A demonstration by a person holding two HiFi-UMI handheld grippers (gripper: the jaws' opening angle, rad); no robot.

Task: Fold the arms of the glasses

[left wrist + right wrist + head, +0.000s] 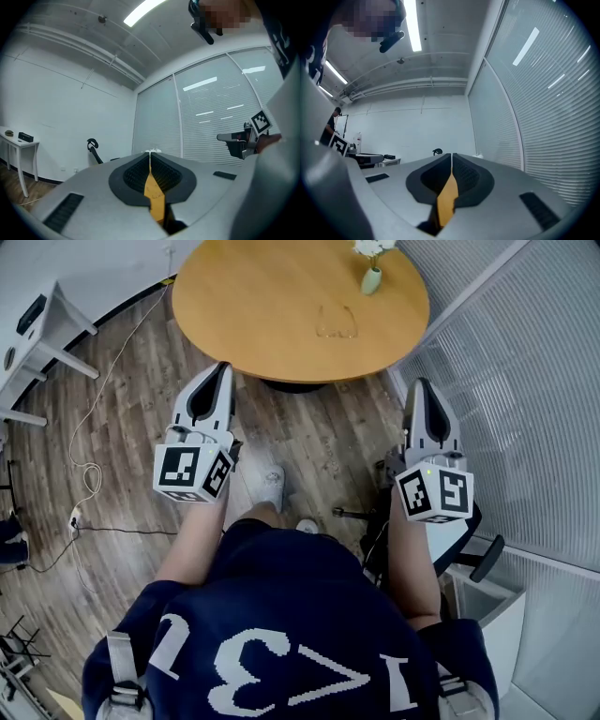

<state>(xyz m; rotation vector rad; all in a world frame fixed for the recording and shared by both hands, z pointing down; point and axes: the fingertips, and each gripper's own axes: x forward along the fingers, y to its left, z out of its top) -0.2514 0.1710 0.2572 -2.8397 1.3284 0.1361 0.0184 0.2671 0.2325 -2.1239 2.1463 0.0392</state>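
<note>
Holding the grey left gripper [221, 368] and grey right gripper [422, 383] clenched on nothing, level, short of the round wooden table [253, 306], probably readying an approach; leaving the clear-framed glasses [337, 324] lying there, near the small green vase [372, 280].

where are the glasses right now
In the head view the glasses lie on the round wooden table, right of centre, near the small vase.

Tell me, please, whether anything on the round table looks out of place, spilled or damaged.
Nothing stands out. The glasses sit on the table, the vase stands upright near its edge, and nothing is spilled.
</note>
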